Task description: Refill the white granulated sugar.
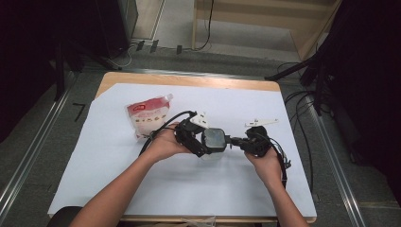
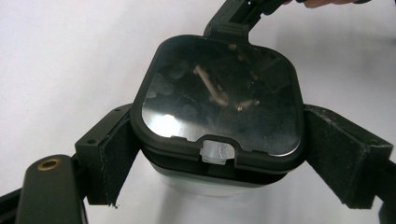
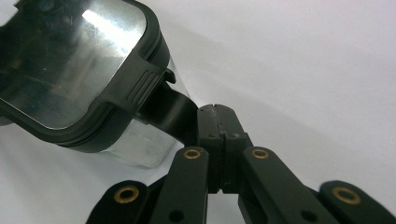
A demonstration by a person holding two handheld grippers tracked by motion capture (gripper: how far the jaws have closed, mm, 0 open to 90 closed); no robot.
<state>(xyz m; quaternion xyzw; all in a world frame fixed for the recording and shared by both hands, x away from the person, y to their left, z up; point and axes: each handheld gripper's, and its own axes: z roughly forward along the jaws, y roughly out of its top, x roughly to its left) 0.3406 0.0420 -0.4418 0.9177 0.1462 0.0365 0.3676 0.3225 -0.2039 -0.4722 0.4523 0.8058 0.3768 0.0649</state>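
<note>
A clear box with a glossy black lid point(image 1: 215, 139) stands on the white sheet point(image 1: 189, 189) at mid-table. My left gripper point(image 1: 208, 143) is shut on it; in the left gripper view both padded jaws press the sides of the box point(image 2: 219, 102), just under the lid's rim. From the right, my right gripper point(image 1: 234, 140) comes in with its jaws shut together. In the right gripper view its tips point(image 3: 219, 109) rest against a black latch flap point(image 3: 166, 109) that hangs from the ribbed clip on the lid's edge point(image 3: 140, 86). Nothing shows between those jaws.
A red and white pouch point(image 1: 150, 116) lies on the sheet just behind the left hand. Black cables point(image 1: 298, 137) trail off the table's right side. The wooden table edge point(image 1: 189, 79) runs along the back, with dark stands and a wooden frame beyond it.
</note>
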